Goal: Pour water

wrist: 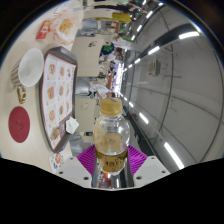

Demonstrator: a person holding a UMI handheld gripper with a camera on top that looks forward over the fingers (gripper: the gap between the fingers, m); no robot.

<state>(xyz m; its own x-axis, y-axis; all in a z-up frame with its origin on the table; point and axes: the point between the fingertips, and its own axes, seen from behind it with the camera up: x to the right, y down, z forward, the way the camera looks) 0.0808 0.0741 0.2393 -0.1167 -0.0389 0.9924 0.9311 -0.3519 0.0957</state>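
We see the gripper (109, 160) clamped on a clear bottle (110, 135) at lower centre, apparently upright. Carry step, we judge. Next: find a receiving vessel, perhaps the white bowl (30, 68) upper left, then tilt.

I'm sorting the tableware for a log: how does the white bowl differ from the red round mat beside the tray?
The white bowl is deep with a raised rim; the red mat lies flat. The bowl is pale, the mat dark red. The bowl lies farther from the gripper than the mat. Both are round and rest on the table beside the tray.
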